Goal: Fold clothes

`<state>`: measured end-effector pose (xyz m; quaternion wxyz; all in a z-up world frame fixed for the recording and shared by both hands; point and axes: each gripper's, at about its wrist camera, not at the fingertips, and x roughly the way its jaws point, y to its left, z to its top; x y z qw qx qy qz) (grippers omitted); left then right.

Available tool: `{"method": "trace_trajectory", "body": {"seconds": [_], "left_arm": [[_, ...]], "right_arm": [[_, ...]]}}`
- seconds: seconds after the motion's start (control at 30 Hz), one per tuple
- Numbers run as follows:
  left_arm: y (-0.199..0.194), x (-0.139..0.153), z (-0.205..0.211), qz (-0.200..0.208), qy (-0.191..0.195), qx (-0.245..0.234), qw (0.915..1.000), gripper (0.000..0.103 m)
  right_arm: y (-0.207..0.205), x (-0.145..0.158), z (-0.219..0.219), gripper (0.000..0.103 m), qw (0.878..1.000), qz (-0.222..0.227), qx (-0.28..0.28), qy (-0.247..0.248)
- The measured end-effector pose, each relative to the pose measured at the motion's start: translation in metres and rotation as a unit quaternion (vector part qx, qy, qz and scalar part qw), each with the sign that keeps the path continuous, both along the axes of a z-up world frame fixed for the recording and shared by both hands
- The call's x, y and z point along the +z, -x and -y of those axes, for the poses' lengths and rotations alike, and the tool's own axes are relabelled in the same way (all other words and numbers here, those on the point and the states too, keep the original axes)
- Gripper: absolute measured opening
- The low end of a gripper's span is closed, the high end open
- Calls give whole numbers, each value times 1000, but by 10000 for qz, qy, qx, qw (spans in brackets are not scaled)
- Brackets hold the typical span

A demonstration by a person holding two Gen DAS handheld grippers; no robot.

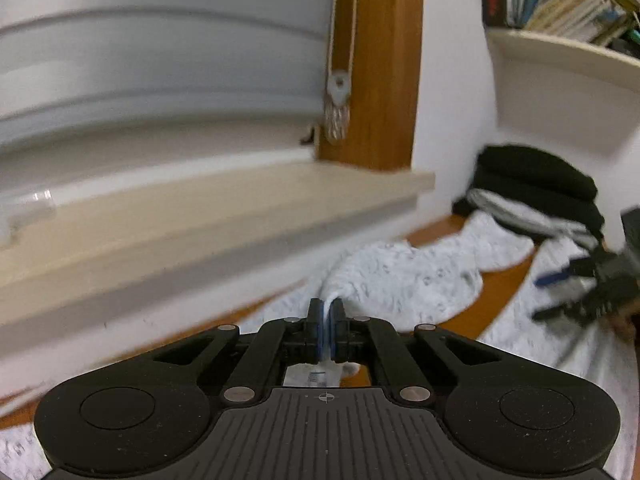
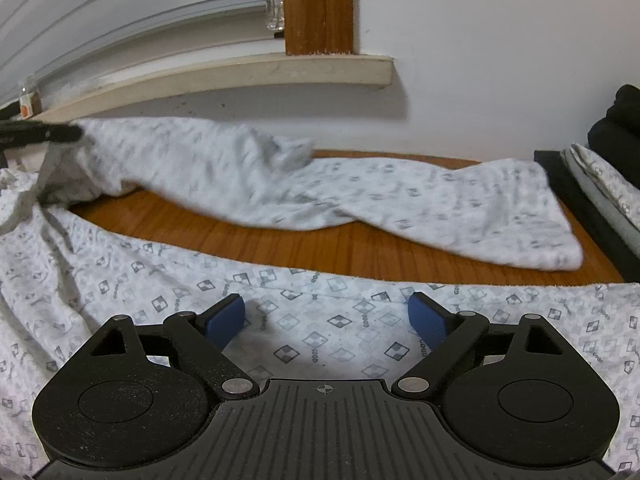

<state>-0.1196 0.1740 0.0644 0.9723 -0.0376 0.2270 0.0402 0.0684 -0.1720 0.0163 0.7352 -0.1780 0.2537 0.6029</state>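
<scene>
White patterned trousers (image 2: 360,200) lie spread on a wooden table (image 2: 280,240), one leg stretched across the back and the other (image 2: 312,320) along the front. My left gripper (image 1: 329,312) is shut on a bunched edge of the trousers (image 1: 400,276) and holds it lifted; it shows at far left in the right wrist view (image 2: 44,134). My right gripper (image 2: 326,316) is open just above the near trouser leg, with cloth between its blue pads (image 2: 226,316). It appears blurred at right in the left wrist view (image 1: 580,288).
A stack of folded clothes, black on top (image 1: 536,176), sits at the table's right end (image 2: 600,184). A cream window sill (image 2: 240,76) and white wall run behind the table. A bookshelf (image 1: 568,40) hangs upper right.
</scene>
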Motion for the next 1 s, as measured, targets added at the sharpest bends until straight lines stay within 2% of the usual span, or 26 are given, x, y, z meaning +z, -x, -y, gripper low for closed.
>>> {"method": "trace_trajectory", "body": {"seconds": [0.1,0.2,0.27,0.3,0.37,0.47,0.67,0.7,0.73,0.77,1.0], "left_arm": [[-4,-12,0,-193,-64,-29,9998,4],[-5,-16,1,-265,-71,-22,9996,4],[-5,-18,2,-305,-113,1,9995,4],[-4,-18,2,-319,-136,13,9994,4],[-4,-17,3,-312,-128,6,9994,4],[-3,-16,4,-281,-125,6,9995,4],[-2,-18,4,-281,-75,-4,9996,4],[-1,-17,4,-262,-55,-31,9996,4],[0,-16,4,-234,-31,-77,9997,4],[2,-15,4,-203,-5,-124,9997,4],[9,-6,4,-79,131,-376,9992,4]], "right_arm": [[-2,0,1,88,10000,-10,19,-35],[-10,4,5,86,9996,-99,-187,-180],[-15,14,7,75,9995,24,-193,-248],[-18,18,7,72,9994,86,-196,-282],[-26,23,-1,60,9989,407,-175,-143],[-39,17,-24,57,9968,764,-156,156],[-56,6,-48,54,9942,1018,-152,305],[-61,7,-49,47,9942,1000,-191,338],[-66,8,-51,14,9942,982,-230,371],[-71,9,-52,3,9942,964,-269,404],[-98,83,-46,2,9903,1099,-797,-297]]}}
